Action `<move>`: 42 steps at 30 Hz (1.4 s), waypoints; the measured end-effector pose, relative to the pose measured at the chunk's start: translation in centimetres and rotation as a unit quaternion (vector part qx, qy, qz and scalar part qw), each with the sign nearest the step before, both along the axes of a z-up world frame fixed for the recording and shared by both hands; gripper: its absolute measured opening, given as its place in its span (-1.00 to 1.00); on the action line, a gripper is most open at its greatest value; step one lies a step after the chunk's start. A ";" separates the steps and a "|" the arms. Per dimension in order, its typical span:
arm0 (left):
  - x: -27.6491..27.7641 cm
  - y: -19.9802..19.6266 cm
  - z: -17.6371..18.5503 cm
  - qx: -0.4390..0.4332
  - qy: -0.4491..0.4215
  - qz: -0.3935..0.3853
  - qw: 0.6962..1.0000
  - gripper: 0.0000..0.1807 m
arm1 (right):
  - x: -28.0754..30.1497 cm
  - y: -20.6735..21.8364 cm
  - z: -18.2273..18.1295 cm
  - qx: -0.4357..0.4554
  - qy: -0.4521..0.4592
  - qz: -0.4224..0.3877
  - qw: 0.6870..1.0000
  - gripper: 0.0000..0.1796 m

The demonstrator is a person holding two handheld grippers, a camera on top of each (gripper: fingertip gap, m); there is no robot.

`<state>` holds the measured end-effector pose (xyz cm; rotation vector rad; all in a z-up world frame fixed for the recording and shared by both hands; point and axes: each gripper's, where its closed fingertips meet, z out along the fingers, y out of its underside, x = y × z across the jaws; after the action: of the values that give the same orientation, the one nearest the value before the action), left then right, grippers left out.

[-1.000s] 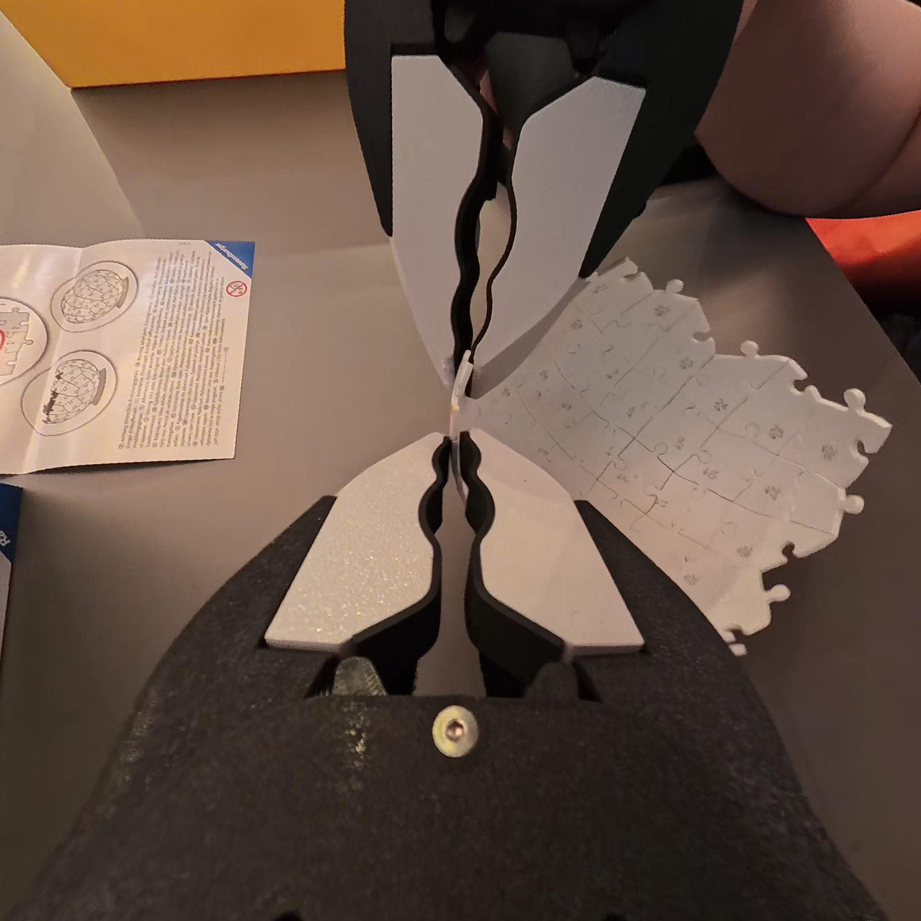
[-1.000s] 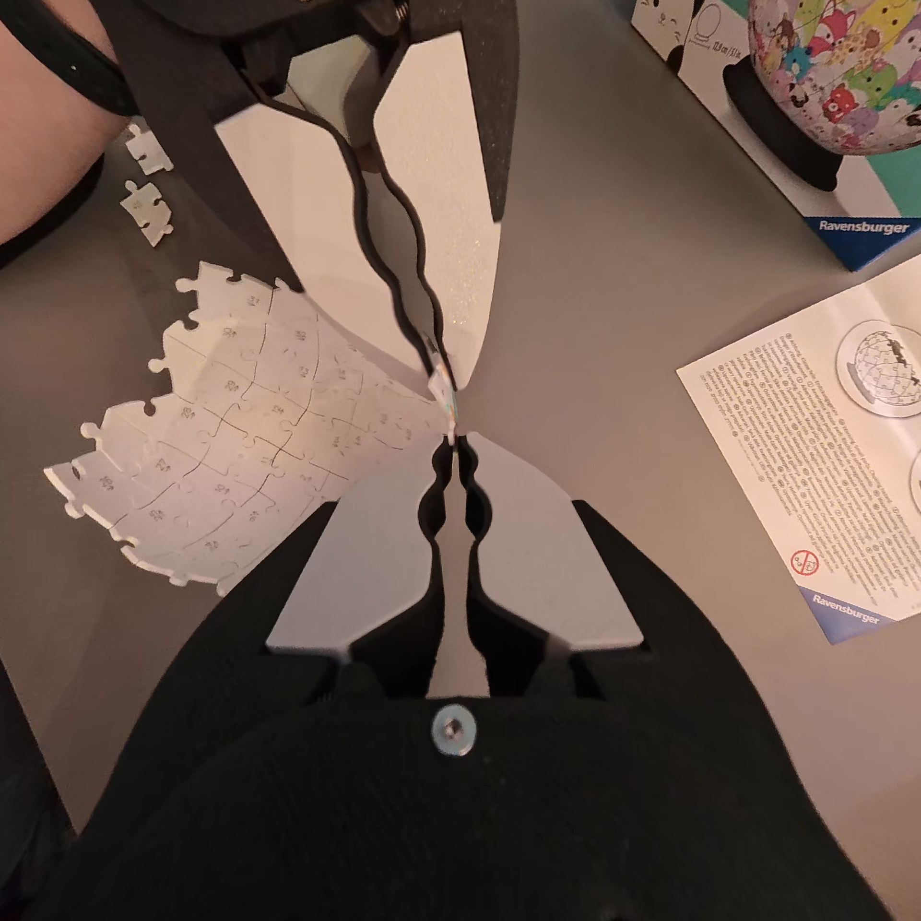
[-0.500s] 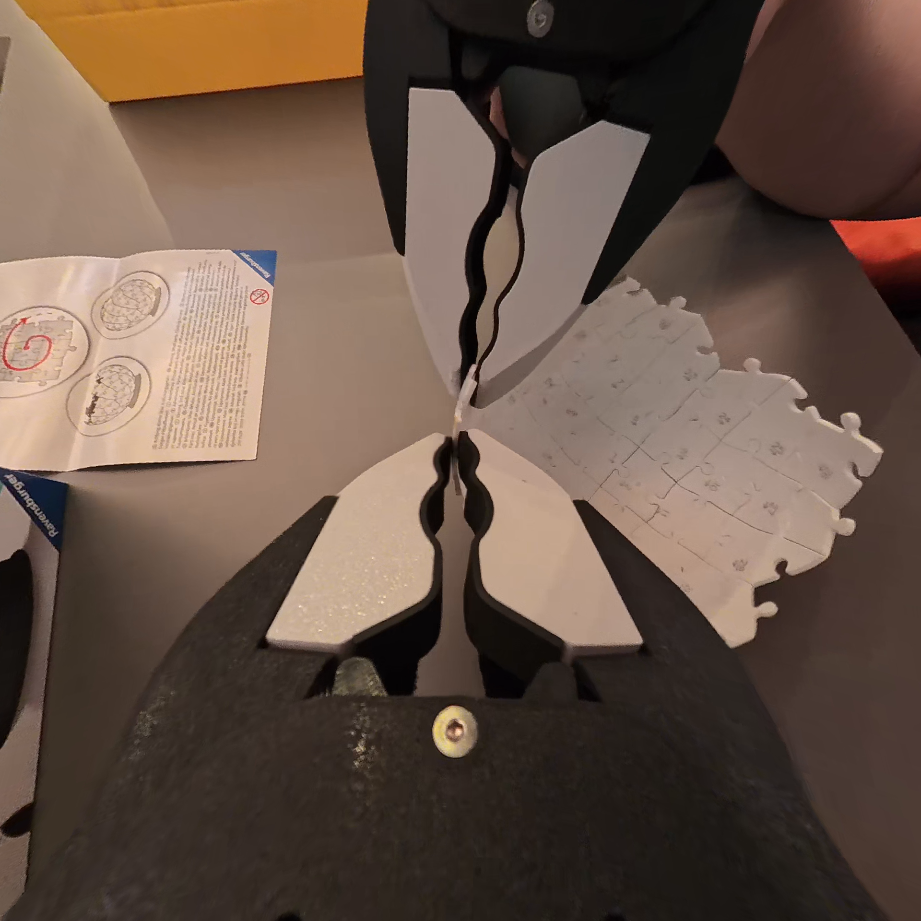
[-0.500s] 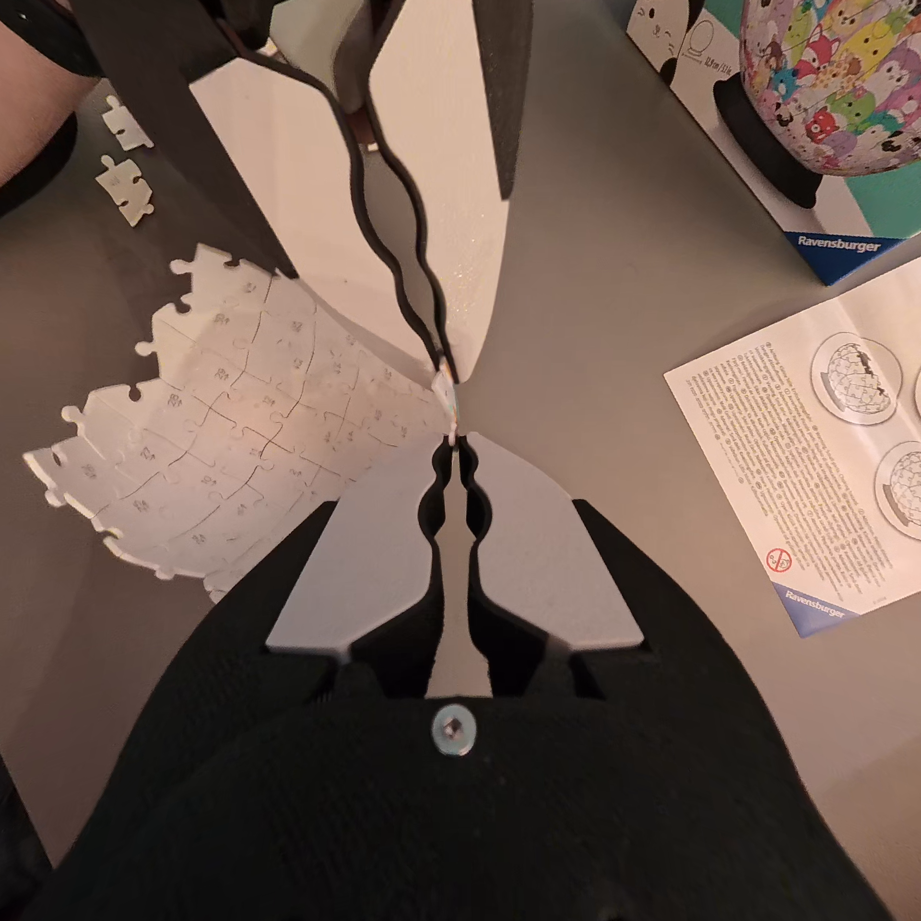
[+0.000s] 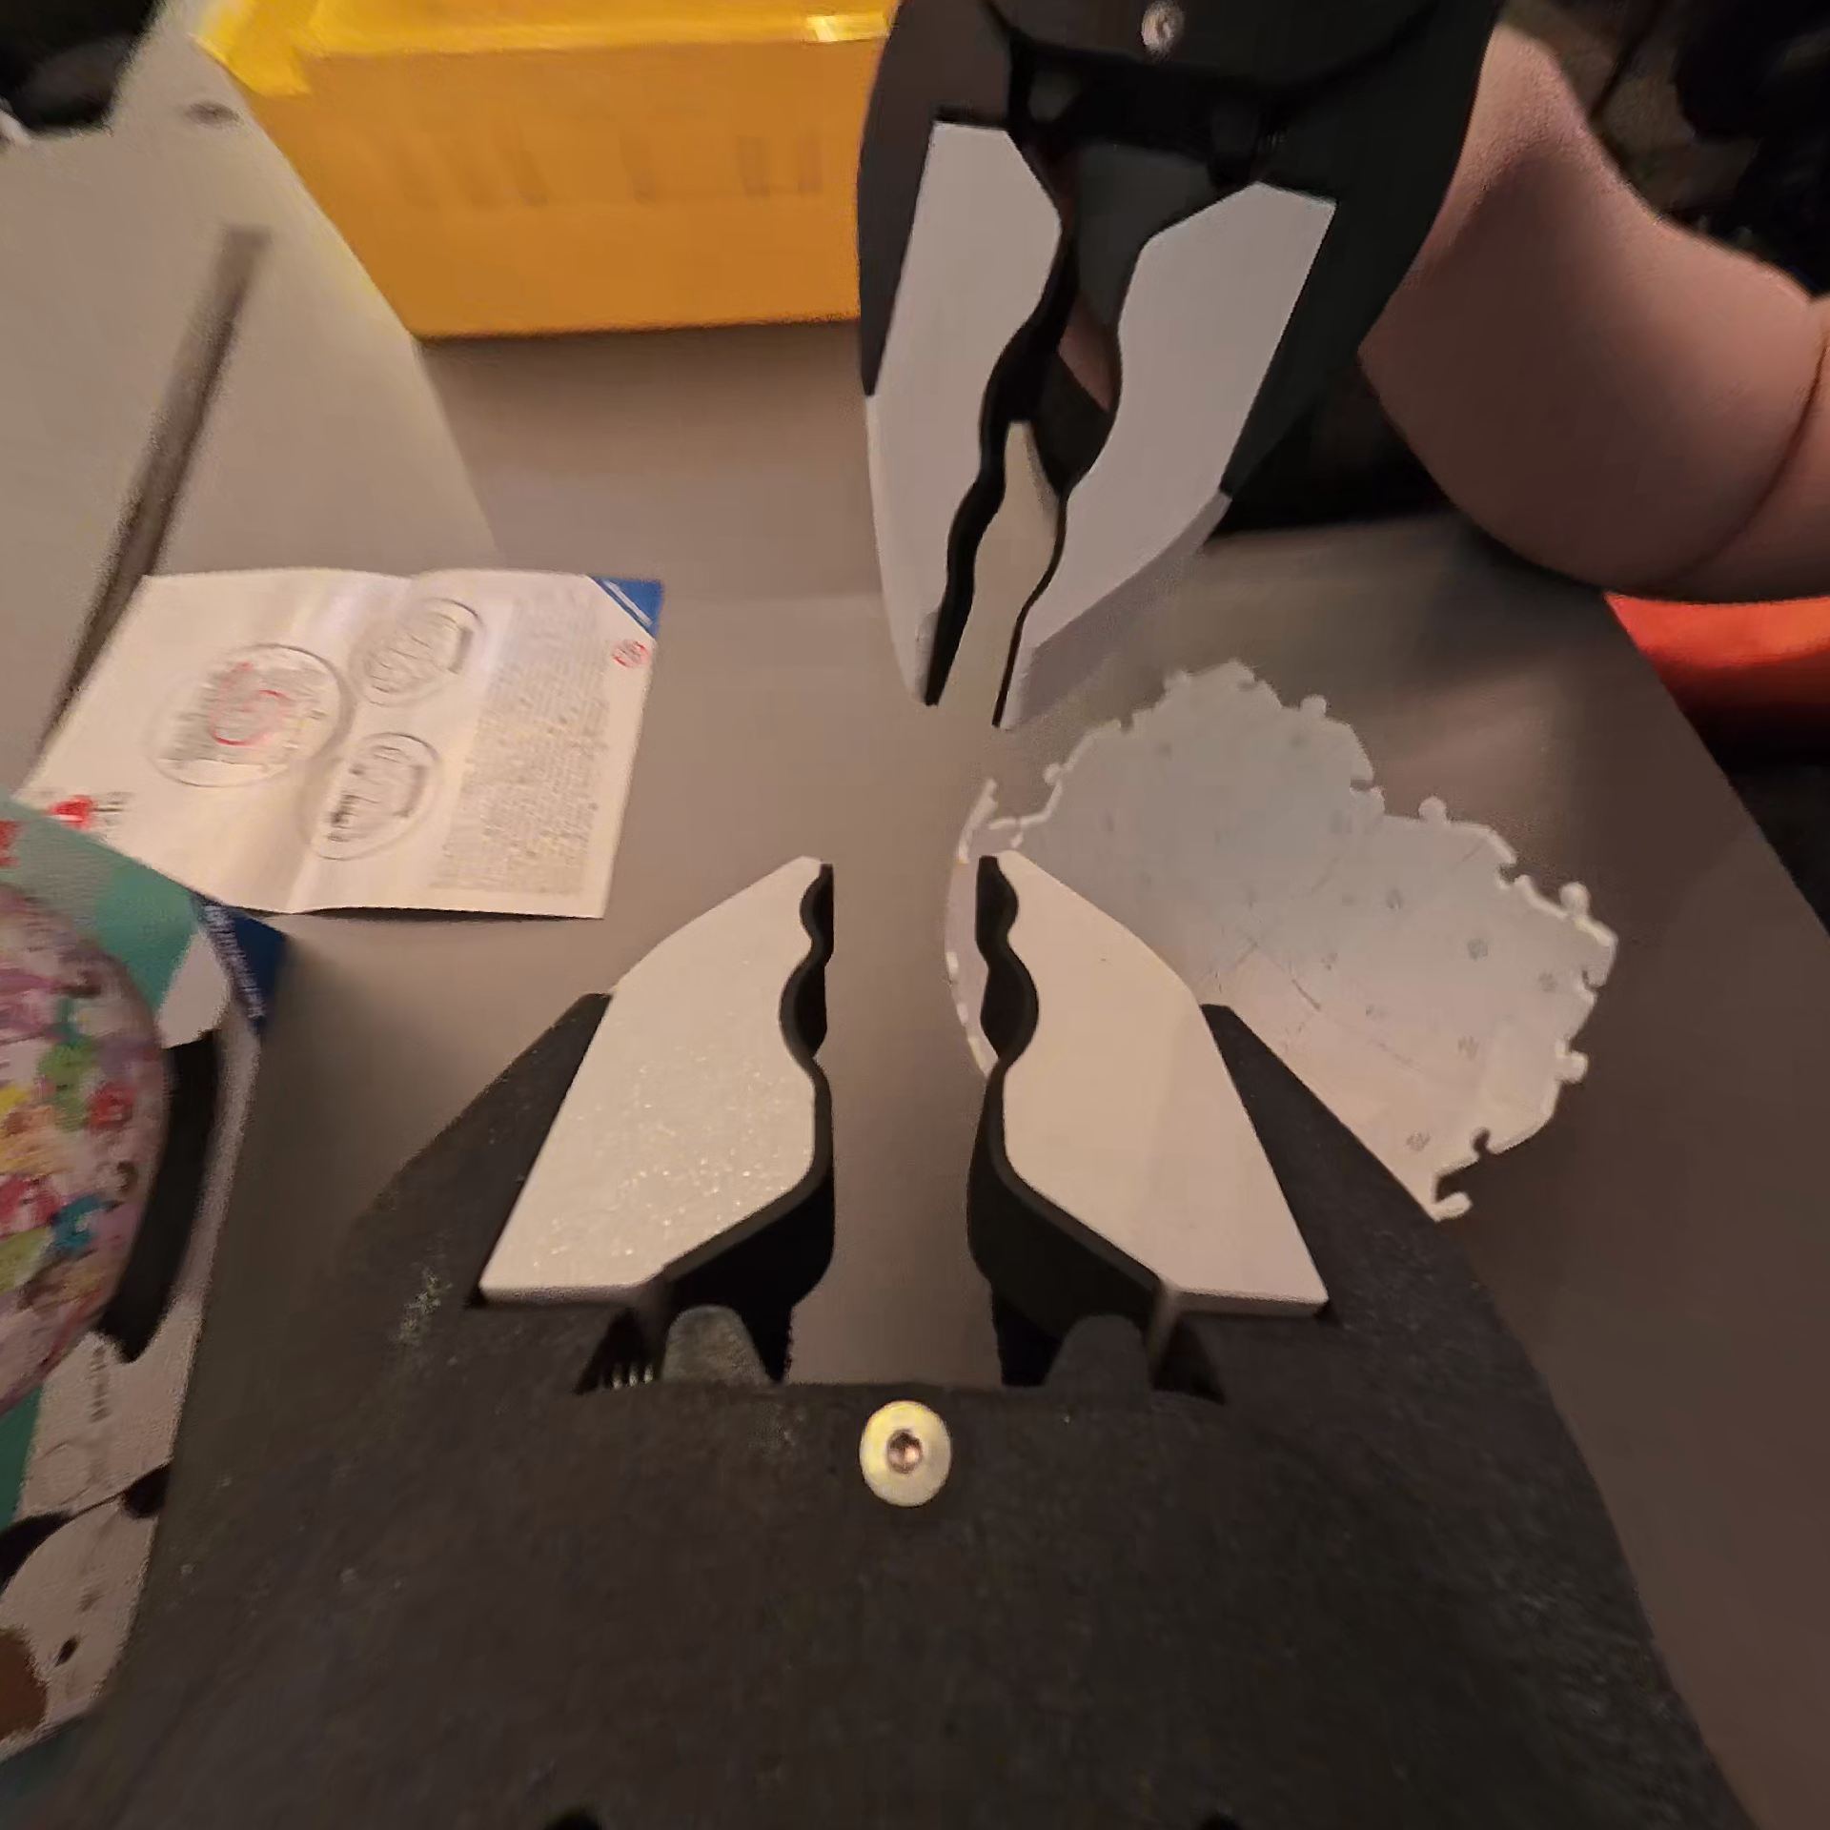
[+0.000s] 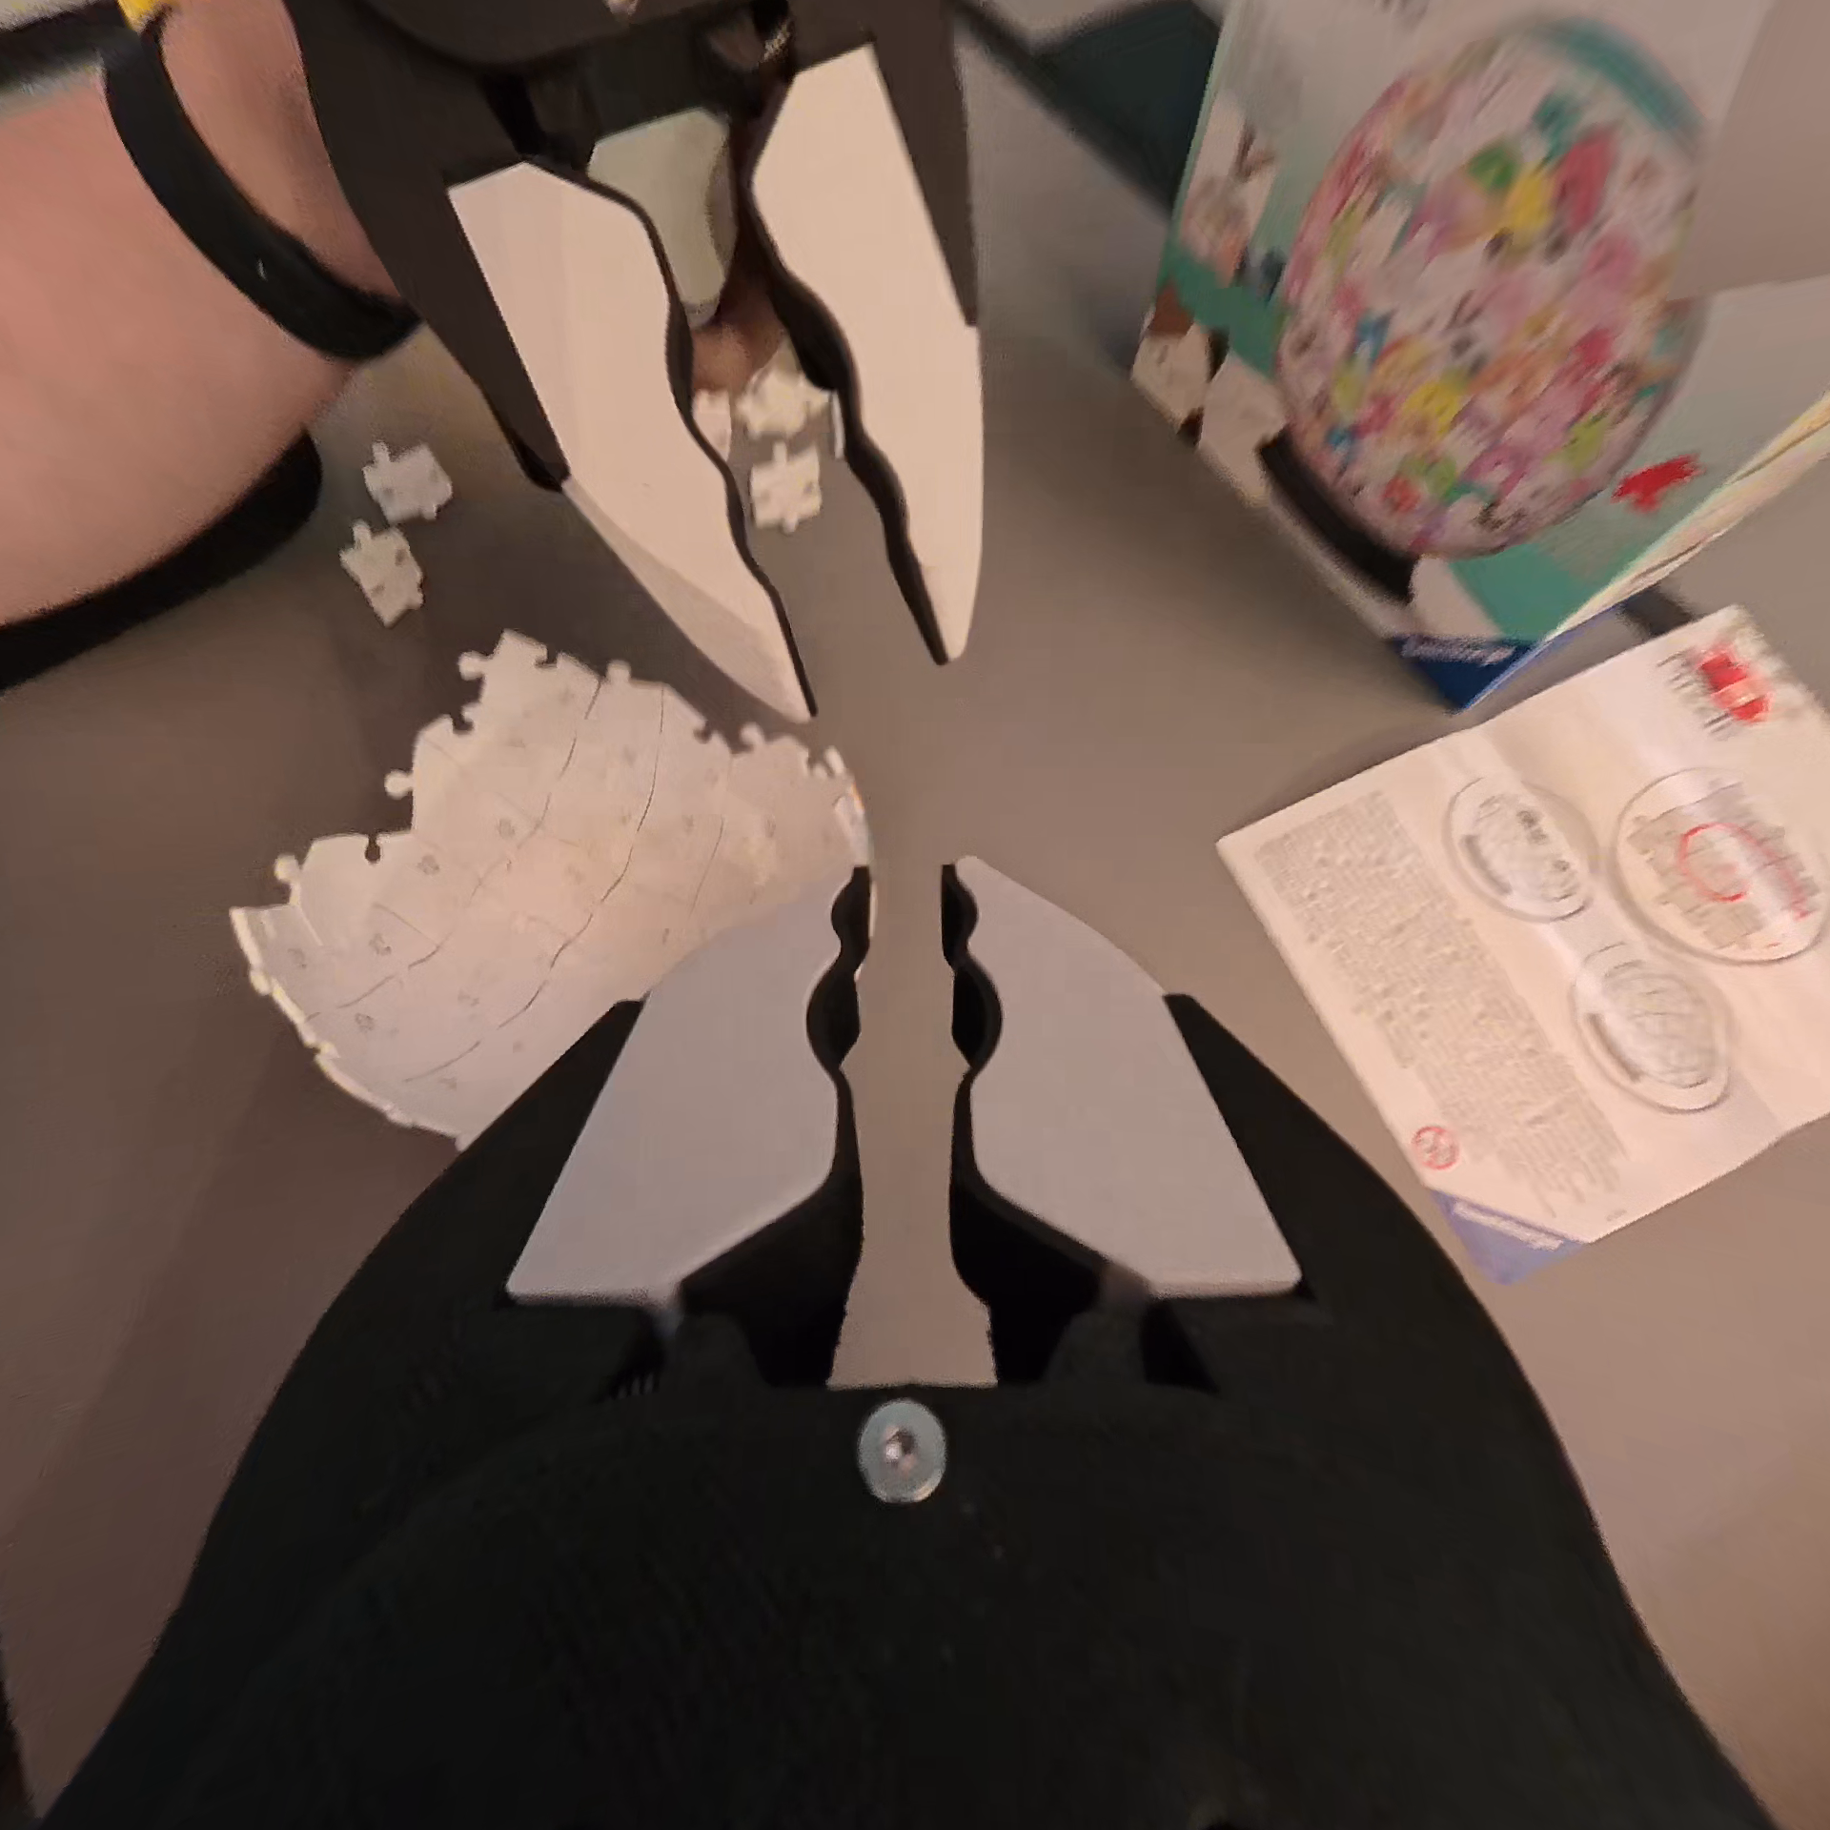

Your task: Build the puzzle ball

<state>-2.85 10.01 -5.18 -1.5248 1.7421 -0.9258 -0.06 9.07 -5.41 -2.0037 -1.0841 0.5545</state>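
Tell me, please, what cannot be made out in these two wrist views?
- Puzzle shell: near edge hidden behind the left gripper in the left view; the right gripper covers part of it in the right view.
- Loose pieces: some hidden behind the left gripper's fingers, right view; count unclear.
- Leaflet: drawings motion-blurred, both views.
- Box: blurred; cut off by the frame edge, both views.
- Yellow bin: top cut off, left view.

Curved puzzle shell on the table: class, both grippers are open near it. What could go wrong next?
1. The curved puzzle shell rests unsupported on the table, so a nudge from the left gripper or right gripper might flex it and pop joints.
2. The loose pieces beside the person's arm could be swept away.
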 end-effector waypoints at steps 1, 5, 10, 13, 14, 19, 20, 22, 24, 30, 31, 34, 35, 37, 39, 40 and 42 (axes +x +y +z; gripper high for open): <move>-0.2 0.4 1.1 0.003 -0.017 0.017 1.000 -0.72 | 0.2 0.4 1.0 0.022 0.022 -0.005 1.000 -0.83; -1.5 1.0 6.6 0.008 -0.094 0.081 0.992 -0.73 | 1.4 1.6 4.9 0.111 0.121 -0.031 0.986 -0.81; -5.3 -0.4 10.4 -0.001 -0.101 0.154 0.983 -0.73 | 3.7 2.3 8.3 0.199 0.184 -0.068 0.960 -0.59; -9.1 -2.5 7.9 0.012 -0.015 0.189 0.982 -0.72 | 4.3 2.2 9.3 0.209 0.216 -0.075 0.951 -0.54; -10.8 -3.4 6.4 0.026 0.025 0.199 0.979 -0.73 | 4.4 2.1 9.5 0.209 0.225 -0.076 0.949 -0.54; -19.7 -6.5 -0.8 0.132 0.216 0.241 0.937 -0.71 | 4.6 2.0 9.6 0.200 0.244 -0.074 0.946 -0.54; -20.9 -6.9 -1.9 0.134 0.235 0.247 0.930 -0.71 | 4.5 2.0 9.6 0.199 0.247 -0.071 0.946 -0.55; -22.3 -8.2 -4.4 0.090 0.268 0.250 0.926 -0.71 | 4.3 1.8 9.5 0.193 0.249 -0.064 0.947 -0.55; -21.8 -9.4 -6.1 0.051 0.262 0.230 0.936 -0.68 | 4.0 1.8 9.2 0.187 0.244 -0.060 0.950 -0.55; -21.4 -9.4 -10.0 0.052 0.296 0.181 0.937 -0.53 | 3.1 1.8 7.9 0.166 0.216 -0.047 0.961 -0.54; -21.1 -9.3 -10.1 0.045 0.281 0.179 0.942 -0.56 | 3.0 1.8 7.7 0.162 0.212 -0.046 0.963 -0.54; -21.1 -9.5 -10.2 0.011 0.266 0.167 0.949 -0.69 | 2.6 1.8 7.2 0.153 0.203 -0.041 0.966 -0.54; -21.1 -9.7 -10.4 -0.003 0.264 0.162 0.951 -0.74 | 2.5 1.8 7.0 0.150 0.199 -0.039 0.968 -0.54; -20.9 -9.7 -10.3 -0.024 0.252 0.163 0.954 -0.77 | 2.3 1.7 6.8 0.146 0.193 -0.035 0.970 -0.54; -20.9 -9.7 -10.3 -0.034 0.248 0.160 0.955 -0.77 | 2.1 1.6 6.5 0.142 0.187 -0.032 0.972 -0.55; -20.9 -9.7 -10.3 -0.034 0.247 0.158 0.955 -0.77 | 1.9 1.6 6.4 0.139 0.184 -0.029 0.973 -0.54; -20.9 -9.8 -10.3 -0.030 0.248 0.154 0.956 -0.77 | 1.7 1.5 6.2 0.139 0.176 -0.025 0.974 -0.54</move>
<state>-23.73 0.22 -15.52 -2.1305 1.7341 -0.4631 1.69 10.56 0.81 -1.6115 -0.8402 0.6628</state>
